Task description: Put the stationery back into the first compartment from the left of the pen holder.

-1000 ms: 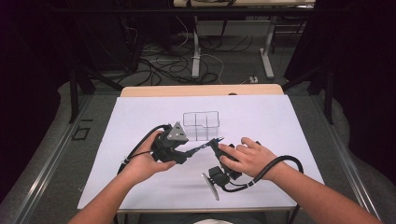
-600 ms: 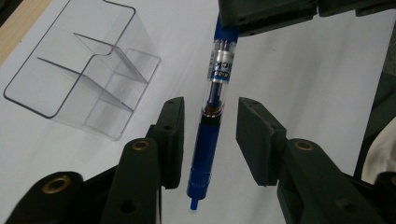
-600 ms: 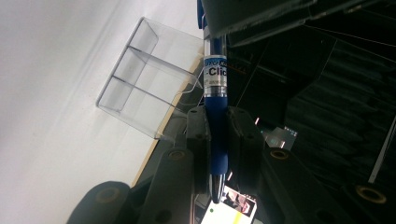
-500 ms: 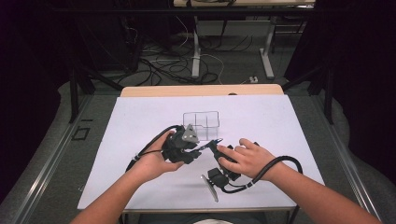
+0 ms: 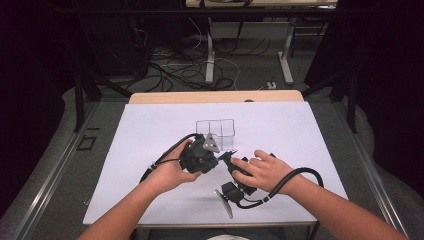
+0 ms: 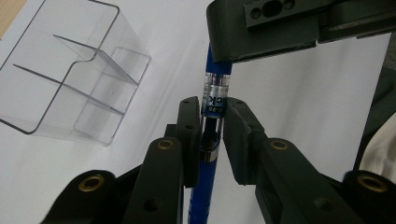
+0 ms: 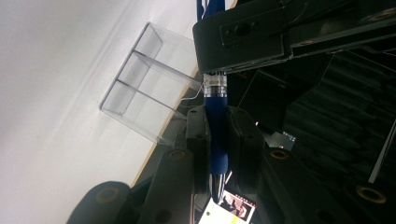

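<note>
We've got the blue pen mid-frame, pinched by both the left hand-held gripper — jaws just closing on it — and right hand-held gripper; clear divided box on the desk sits empty, upper left.

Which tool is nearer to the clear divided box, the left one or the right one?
Left. The left tool sits just in front of the clear divided box, its plate nearly at the box wall. The right tool lies further toward the person.

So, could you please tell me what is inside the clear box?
The clear box holds nothing I can see: thin walls split it into compartments, with white table showing through. The left gripper covers its front corner in the high view. The pen is outside.
</note>
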The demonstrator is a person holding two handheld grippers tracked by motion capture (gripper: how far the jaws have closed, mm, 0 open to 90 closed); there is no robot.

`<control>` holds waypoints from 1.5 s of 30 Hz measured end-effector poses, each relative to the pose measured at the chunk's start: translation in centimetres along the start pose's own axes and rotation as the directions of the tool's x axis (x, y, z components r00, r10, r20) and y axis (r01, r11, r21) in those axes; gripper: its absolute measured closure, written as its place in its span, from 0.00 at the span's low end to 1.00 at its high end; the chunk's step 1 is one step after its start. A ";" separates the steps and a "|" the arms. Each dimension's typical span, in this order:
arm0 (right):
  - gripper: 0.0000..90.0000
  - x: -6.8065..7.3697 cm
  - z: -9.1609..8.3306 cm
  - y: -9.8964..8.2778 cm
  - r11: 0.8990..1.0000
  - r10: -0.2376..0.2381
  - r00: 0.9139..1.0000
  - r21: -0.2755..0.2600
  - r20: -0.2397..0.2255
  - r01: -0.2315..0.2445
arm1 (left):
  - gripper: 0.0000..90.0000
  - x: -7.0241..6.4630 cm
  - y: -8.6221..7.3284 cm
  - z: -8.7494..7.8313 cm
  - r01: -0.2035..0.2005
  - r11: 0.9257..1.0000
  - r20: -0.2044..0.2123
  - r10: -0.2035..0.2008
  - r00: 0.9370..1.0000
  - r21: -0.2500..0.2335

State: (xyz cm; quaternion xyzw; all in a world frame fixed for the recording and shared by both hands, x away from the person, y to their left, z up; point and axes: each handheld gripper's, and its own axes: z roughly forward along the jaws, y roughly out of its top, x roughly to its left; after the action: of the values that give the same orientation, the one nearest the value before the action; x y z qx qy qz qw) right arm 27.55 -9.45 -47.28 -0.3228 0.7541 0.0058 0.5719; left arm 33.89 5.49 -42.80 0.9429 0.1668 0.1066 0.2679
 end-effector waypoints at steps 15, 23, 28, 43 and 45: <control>0.89 -0.1 0.0 0.1 1.000 -0.005 1.000 0.003 -0.002 0.005 | 0.88 -0.1 0.0 -0.1 -0.050 0.999 -0.004 0.050 0.999 0.014; 0.88 -0.1 0.1 0.0 1.000 0.019 1.000 -0.004 0.007 -0.019 | 0.88 0.0 -0.1 -0.3 -0.047 0.999 -0.004 0.047 0.999 -0.004; 0.82 -0.4 0.0 -0.2 0.999 0.046 0.999 0.000 0.002 -0.046 | 0.88 0.1 -0.1 -0.2 -0.039 0.999 0.002 0.039 0.999 -0.015; 0.61 -0.6 -0.2 -1.2 0.982 0.191 0.982 0.010 0.005 -0.191 | 0.88 1.3 -0.6 -0.6 0.040 0.997 -0.028 -0.042 0.999 -0.063; 0.58 -0.7 -0.2 -1.3 0.978 0.210 0.978 0.002 0.011 -0.210 | 0.88 1.4 -0.6 -0.6 0.056 0.995 -0.041 -0.059 0.997 -0.078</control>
State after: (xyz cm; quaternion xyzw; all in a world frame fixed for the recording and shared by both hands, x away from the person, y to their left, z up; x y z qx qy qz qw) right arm 28.11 -10.25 -46.08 -0.2402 0.7808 0.0666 0.5728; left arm 34.87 6.83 -42.44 0.9242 0.1956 0.1257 0.3031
